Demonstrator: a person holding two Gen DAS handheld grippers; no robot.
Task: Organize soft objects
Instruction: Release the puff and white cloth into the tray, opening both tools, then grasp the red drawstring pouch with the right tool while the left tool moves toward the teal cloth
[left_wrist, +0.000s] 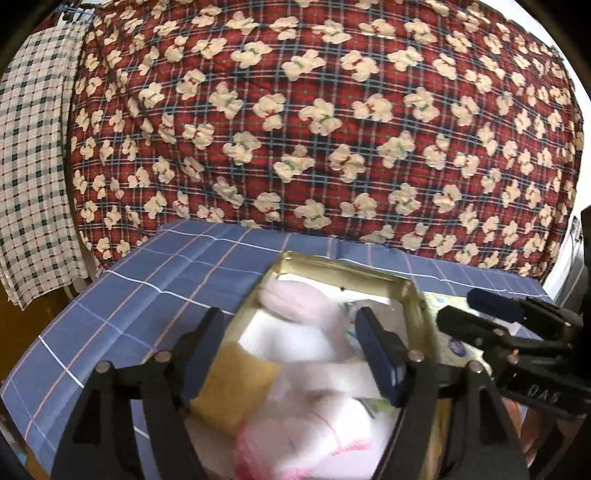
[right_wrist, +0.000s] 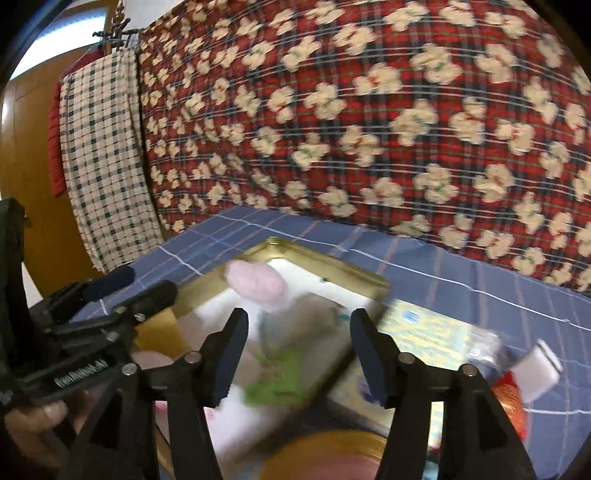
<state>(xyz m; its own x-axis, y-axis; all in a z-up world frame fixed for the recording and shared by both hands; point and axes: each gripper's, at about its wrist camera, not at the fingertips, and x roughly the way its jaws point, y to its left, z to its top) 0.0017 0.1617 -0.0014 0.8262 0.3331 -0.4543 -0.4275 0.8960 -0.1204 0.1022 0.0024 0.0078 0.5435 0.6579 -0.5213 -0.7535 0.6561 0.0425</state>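
Gold tin (left_wrist: 413, 291) sits on the blue checked cloth (left_wrist: 155, 280), open top, packed with soft stuff: pink-and-white plush (left_wrist: 310, 332) fills most of it, pink ear or paw end up at the far corner, a mustard pillow (left_wrist: 236, 391) wedged at the tin's left edge and partly over the rim. Left gripper (left_wrist: 291, 354) hangs right over the tin, fingers spread wide, one on each side of the plush; nothing pinched between them, and contact with the plush can't be told through the blur. Right gripper (right_wrist: 299, 350) is also spread wide, over the tin's right side, with the plush and a green tag (right_wrist: 275, 380) below it; nothing held. In the left view the right gripper shows at the right edge (left_wrist: 491, 314), just beside the tin. In the right view the left gripper (right_wrist: 125, 291) comes in from the left, with a thumb on its handle. A yellow patterned flat thing (right_wrist: 432, 332) lies beside the tin on the right, touching or under its edge, can't tell which. A white block (right_wrist: 539, 369) and something red-orange (right_wrist: 509, 406) lie further right, blurred. Gold round shape (right_wrist: 332, 454) at bottom, unclear. Behind stands a red plaid quilt with cream bears (left_wrist: 332, 110), with a checked towel (left_wrist: 33, 166) hanging on the left.
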